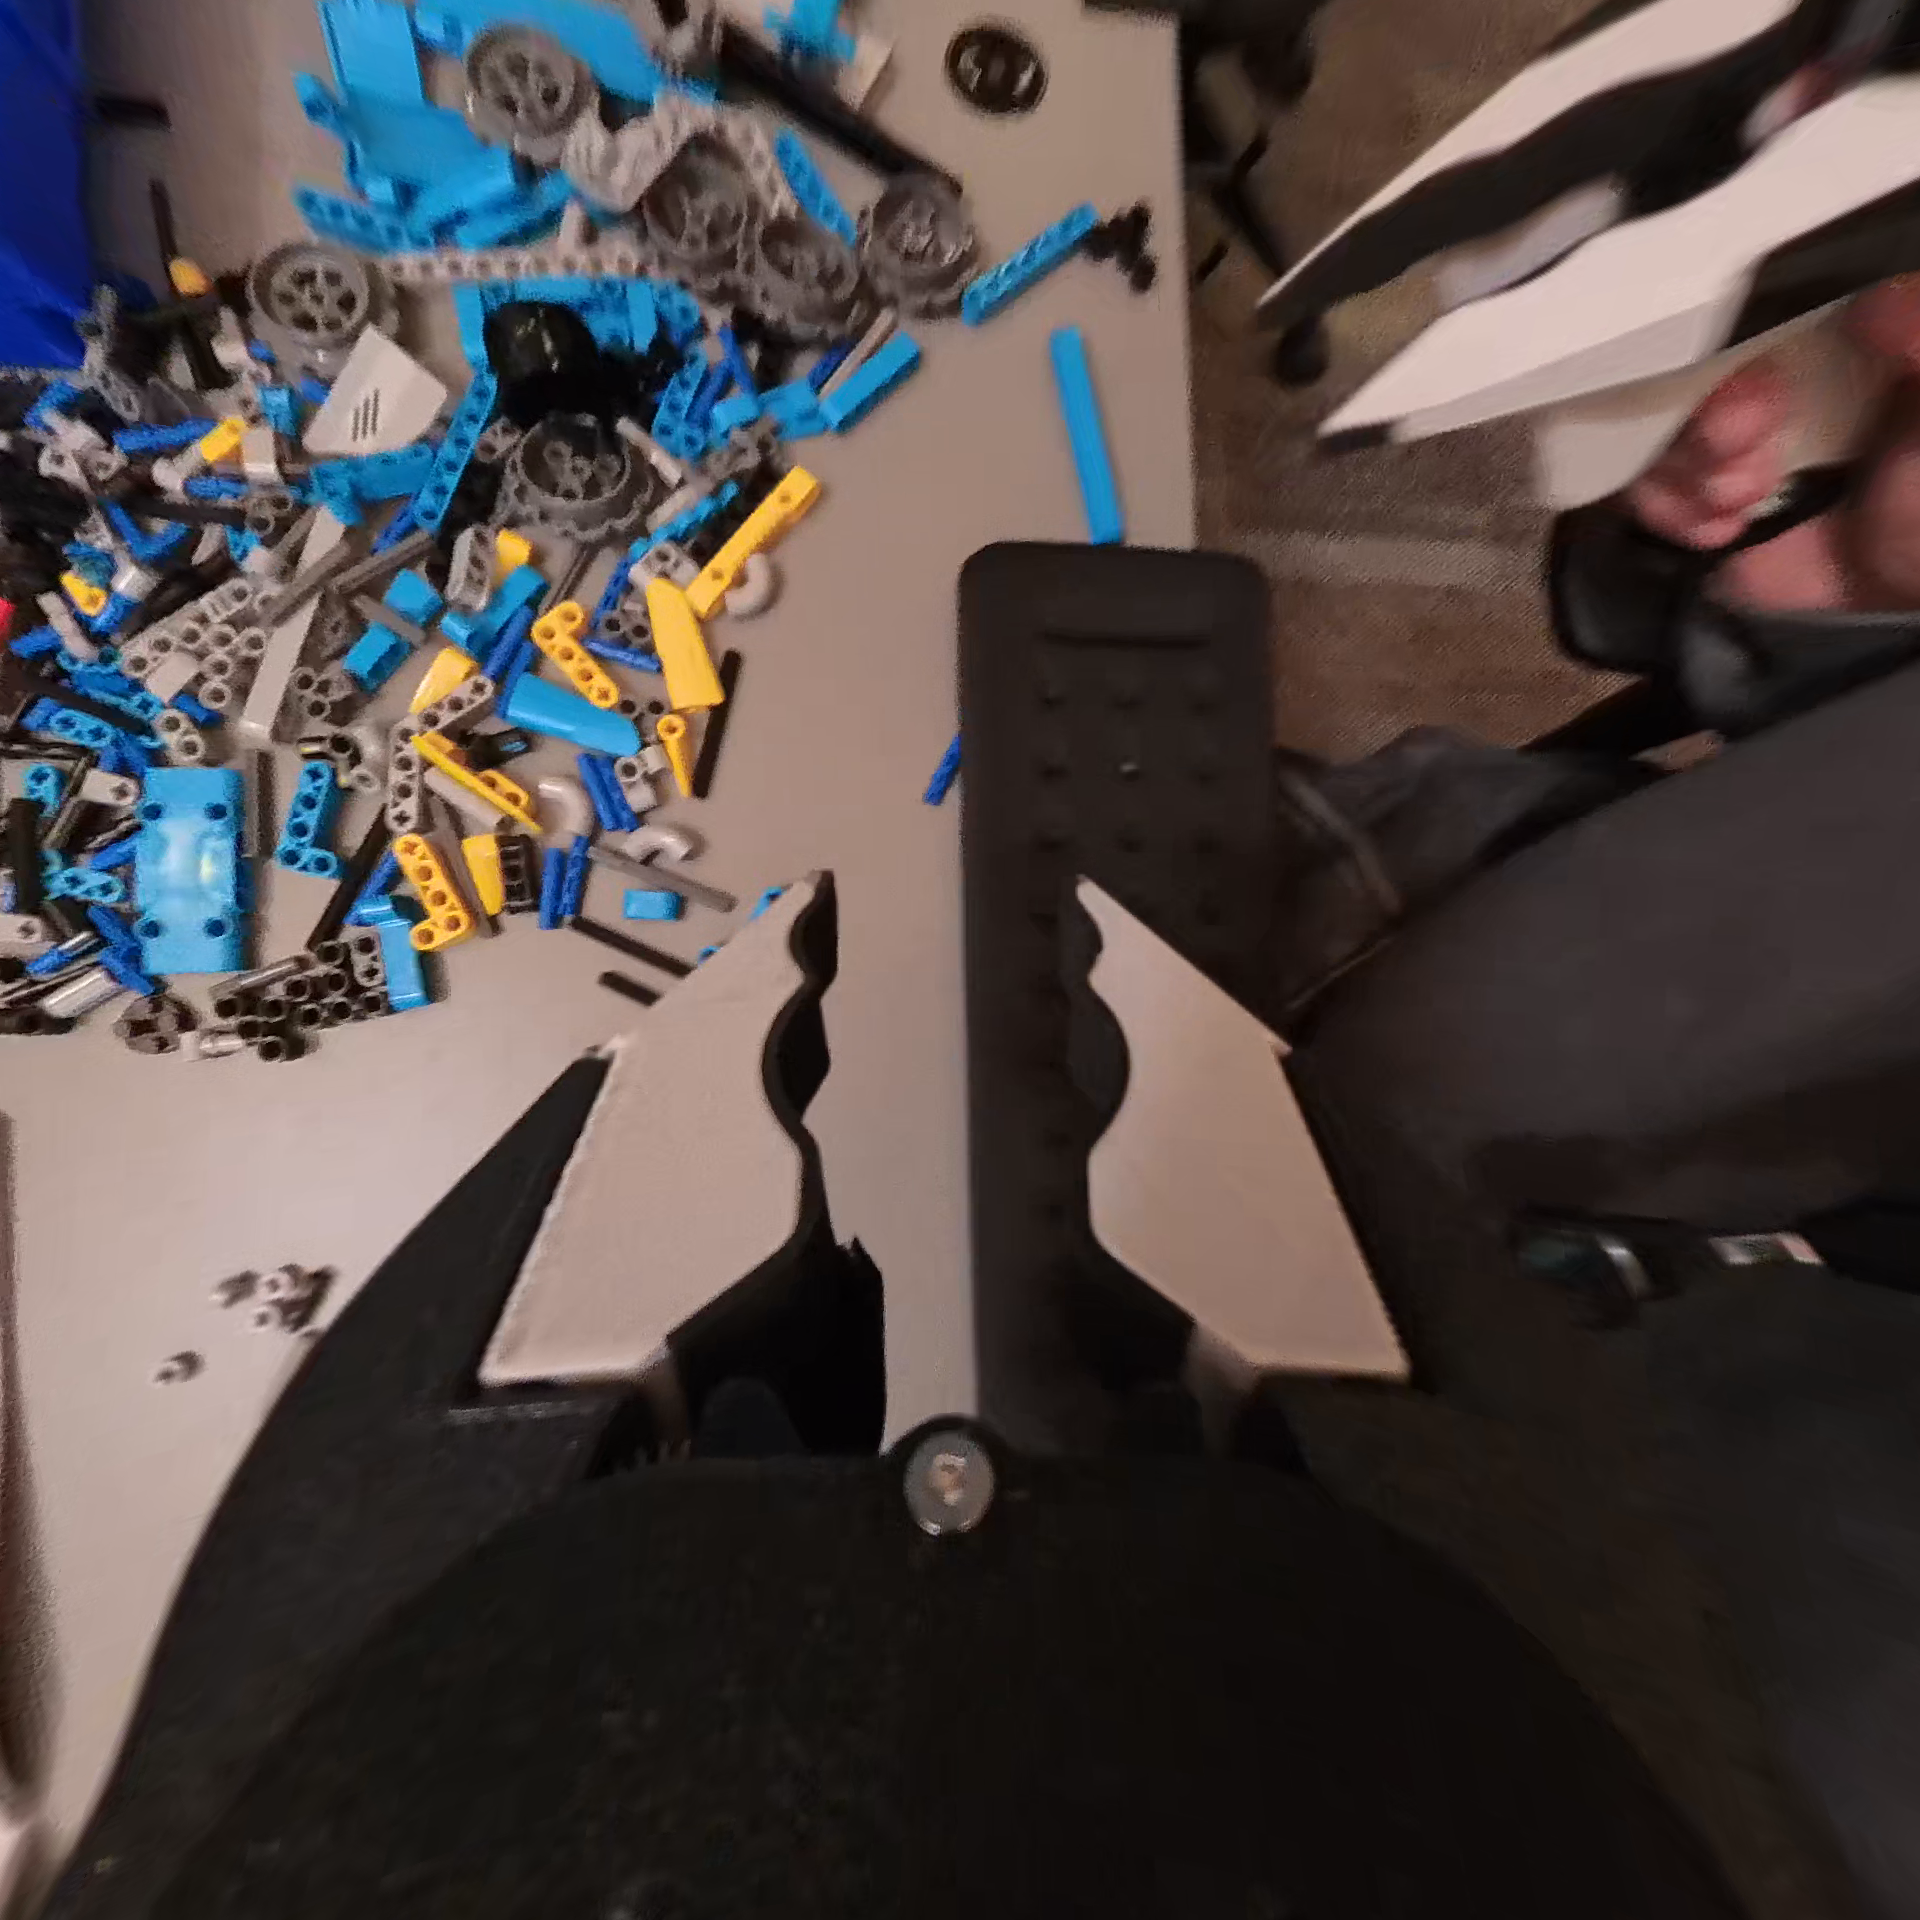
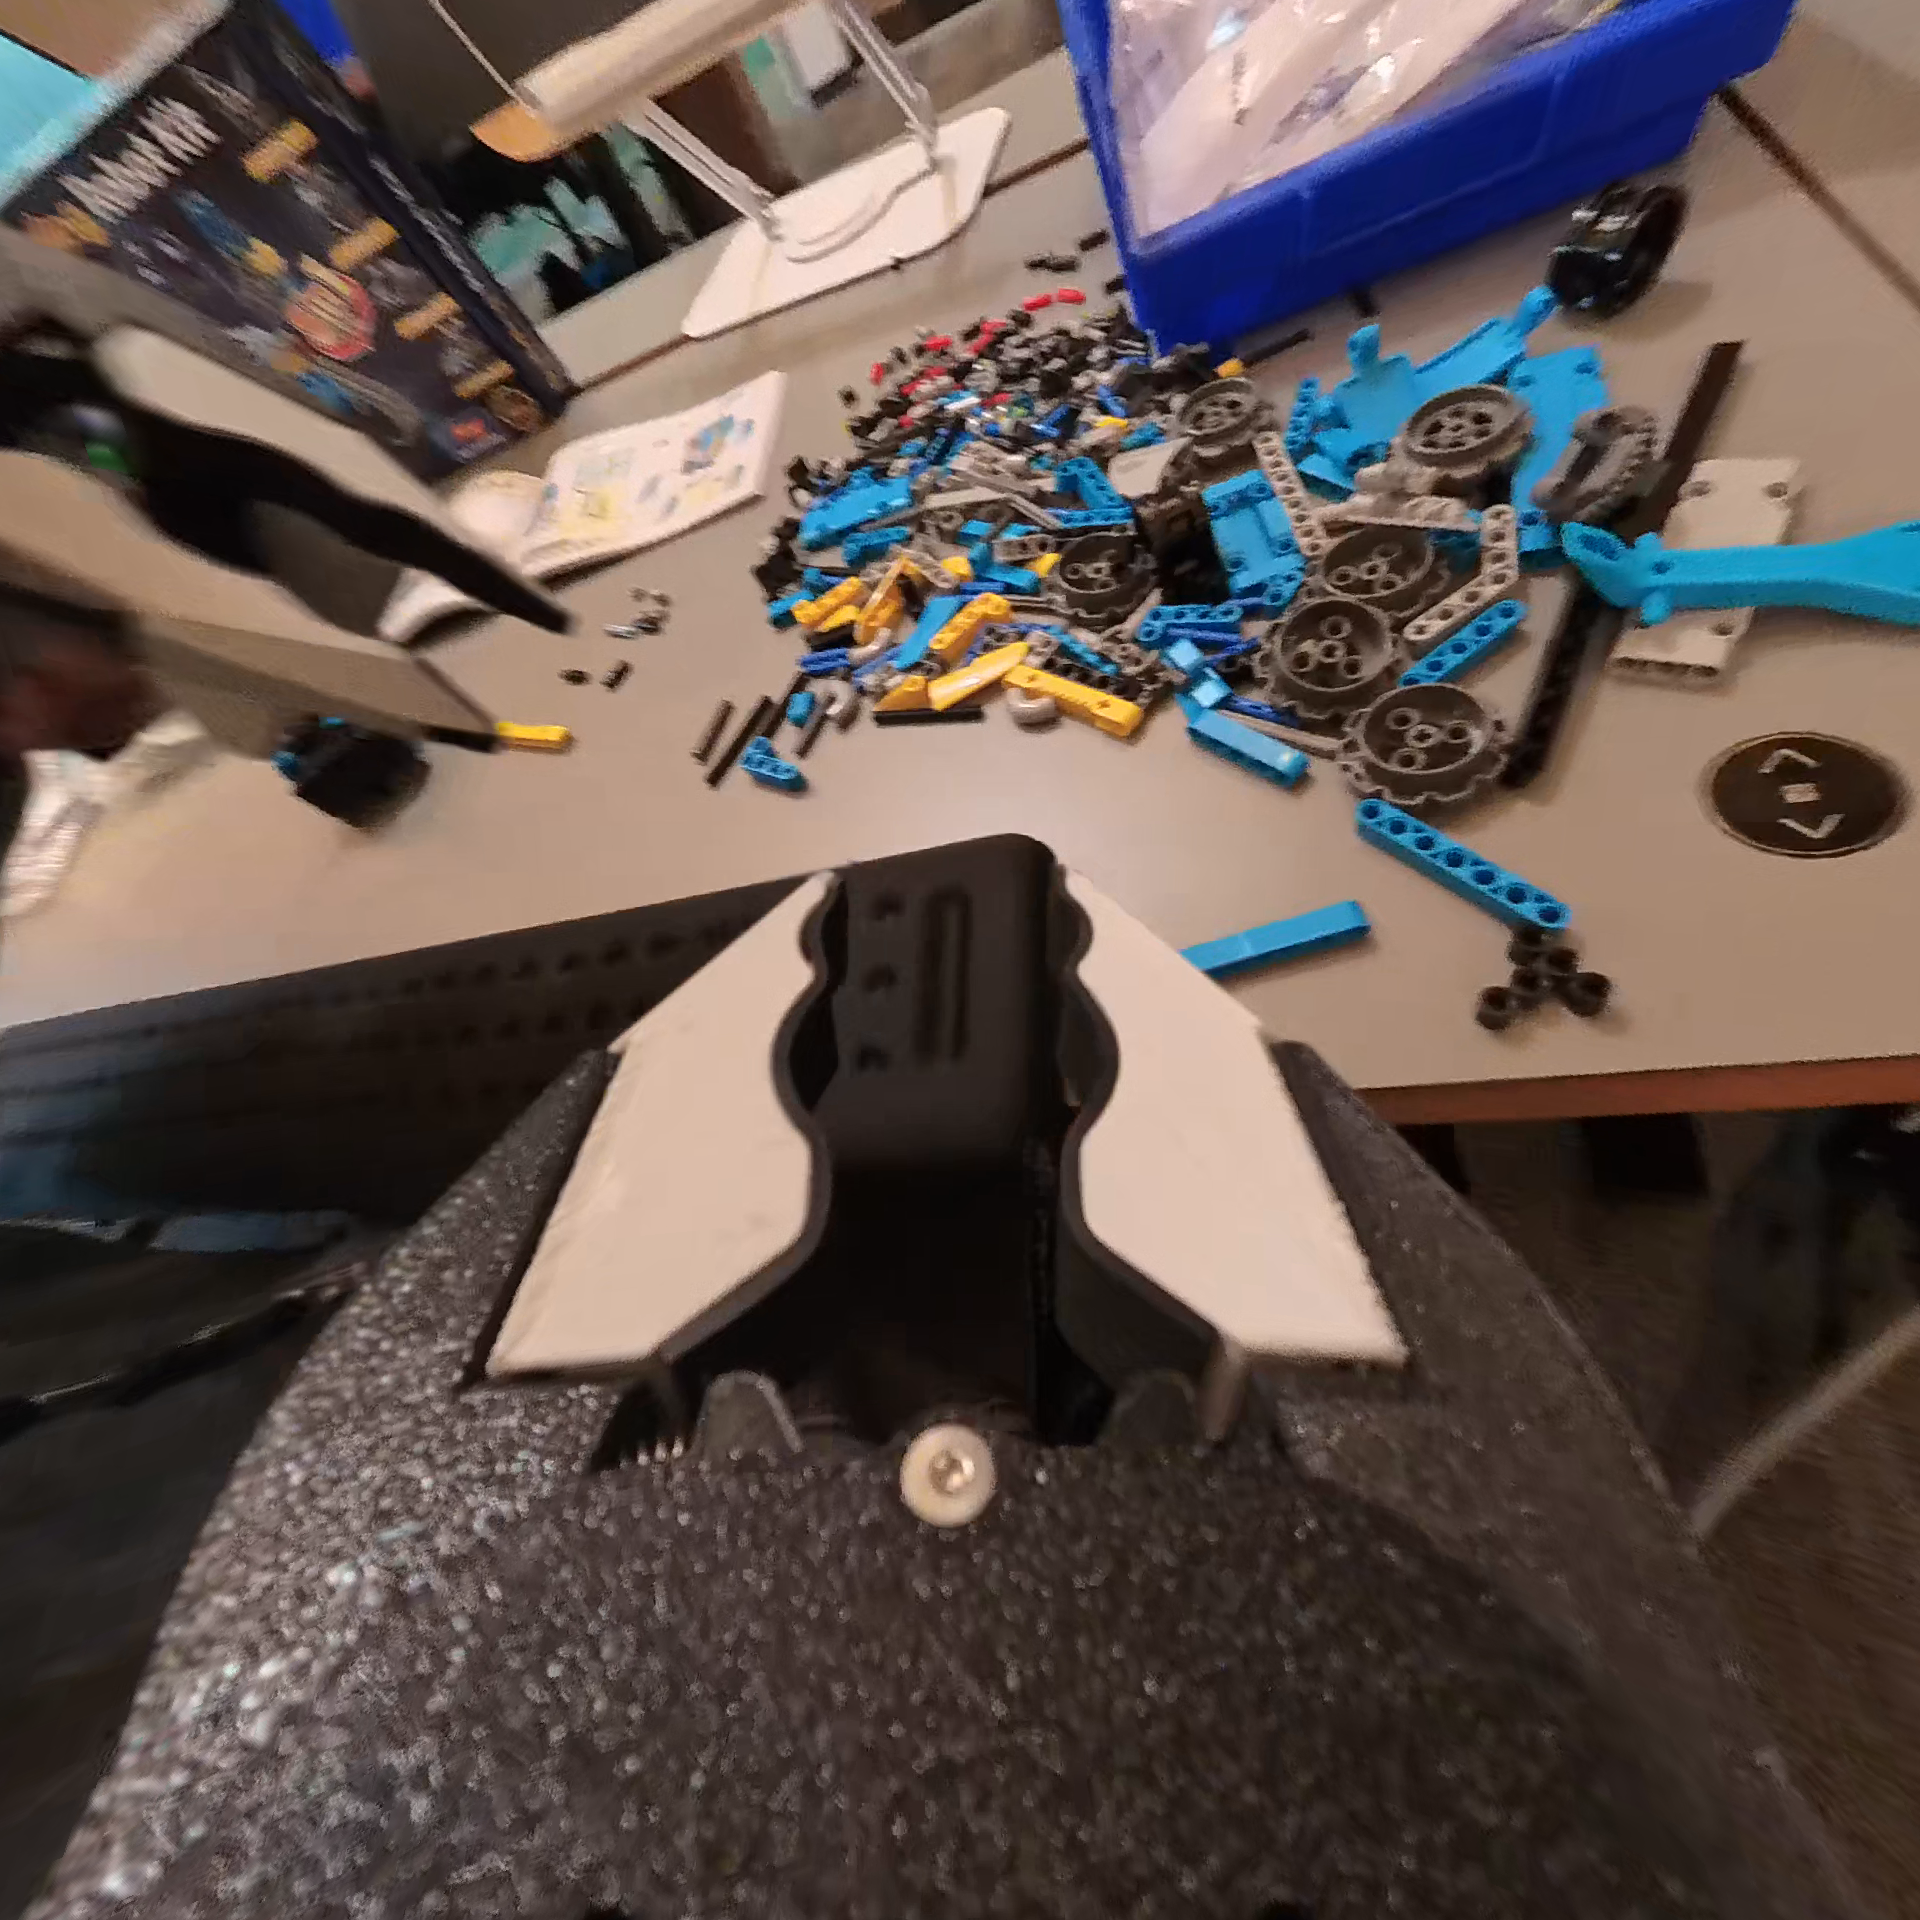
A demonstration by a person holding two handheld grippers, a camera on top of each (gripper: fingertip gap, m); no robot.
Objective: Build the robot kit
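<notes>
Both grippers hover open and empty: left gripper (image 1: 951,894) and right gripper (image 2: 948,868) flank a black perforated bar (image 1: 1112,727) beside the brick pile (image 2: 1143,582).

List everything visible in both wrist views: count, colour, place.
Building-toy pieces: many, blue, yellow, grey, black; heaped mid-table.
Toothed wheels: several, grey; pile's right part.
Long flat black part: one; table's near edge, between both grippers' fingers.
Storage bin: one, blue; far right.
Instruction booklet: one, white; left of pile.
Printed box: one, dark; far left.
Table: one, grey.
Left gripper: open.
Right gripper: open.
</notes>
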